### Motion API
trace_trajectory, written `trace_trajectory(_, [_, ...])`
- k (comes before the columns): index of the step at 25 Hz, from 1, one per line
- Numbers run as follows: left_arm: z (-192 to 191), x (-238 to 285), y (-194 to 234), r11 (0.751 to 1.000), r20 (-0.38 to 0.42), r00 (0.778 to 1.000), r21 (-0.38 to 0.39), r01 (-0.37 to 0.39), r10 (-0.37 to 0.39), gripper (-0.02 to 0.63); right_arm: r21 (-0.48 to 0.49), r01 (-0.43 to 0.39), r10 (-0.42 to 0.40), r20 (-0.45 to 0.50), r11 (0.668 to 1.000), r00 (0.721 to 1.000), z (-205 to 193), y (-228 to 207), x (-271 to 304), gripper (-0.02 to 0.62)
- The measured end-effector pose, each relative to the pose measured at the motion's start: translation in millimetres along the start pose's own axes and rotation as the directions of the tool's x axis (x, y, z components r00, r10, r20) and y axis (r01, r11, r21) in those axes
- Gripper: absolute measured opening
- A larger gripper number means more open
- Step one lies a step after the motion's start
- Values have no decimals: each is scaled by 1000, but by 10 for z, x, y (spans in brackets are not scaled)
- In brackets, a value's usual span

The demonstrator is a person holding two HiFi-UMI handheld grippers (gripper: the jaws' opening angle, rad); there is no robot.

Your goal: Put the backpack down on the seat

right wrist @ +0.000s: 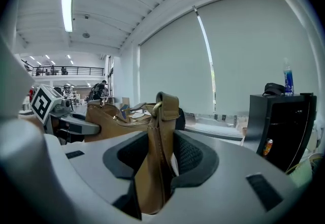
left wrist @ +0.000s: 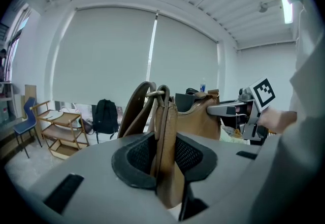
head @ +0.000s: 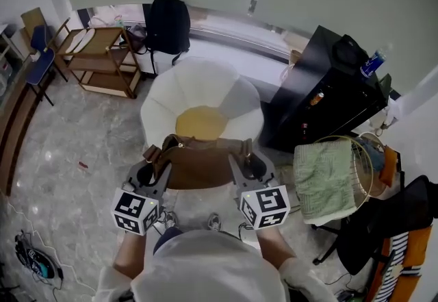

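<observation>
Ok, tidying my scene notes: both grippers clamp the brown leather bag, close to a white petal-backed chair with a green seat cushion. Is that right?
Not quite: the seat cushion is yellow, not green, as the head view shows. The rest stands: the left gripper and right gripper both clamp the brown leather bag, close to the white petal-backed chair.

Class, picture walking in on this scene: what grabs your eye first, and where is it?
A brown leather bag hangs in the middle, its ends pinched by the left tongs and right tongs. Just beyond it stands a white petal-shaped armchair with a yellow cushion; a black backpack stands by the window behind.
</observation>
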State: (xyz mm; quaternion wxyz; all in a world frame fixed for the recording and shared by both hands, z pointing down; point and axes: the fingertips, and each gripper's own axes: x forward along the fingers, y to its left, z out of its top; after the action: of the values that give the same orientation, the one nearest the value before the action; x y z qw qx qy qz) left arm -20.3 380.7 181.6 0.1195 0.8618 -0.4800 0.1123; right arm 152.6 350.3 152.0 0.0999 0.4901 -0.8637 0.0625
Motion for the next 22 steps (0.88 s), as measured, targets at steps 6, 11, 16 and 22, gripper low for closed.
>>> trace_trajectory(6, [-170,79,-257,996,-6,998,-66,-58,57,106,-12,-70,70,-31,997,997,-162,-184,-74,167])
trace_trajectory(11, [-255,88,-314,990,-16,996,-108,-92,91,106,-13,-110,110,-50,994,993,-213,-230,-23,167])
trace_trajectory(16, [-253,61,-91,988,-16,995,-114,-100,99,106,-3,-117,116,-55,993,992,-200,-105,151,167])
trace_trajectory(22, [-91,165,374,993,-1,998,-95,-68,68,104,-5,-79,79,-37,997,996,-14,13,534,167])
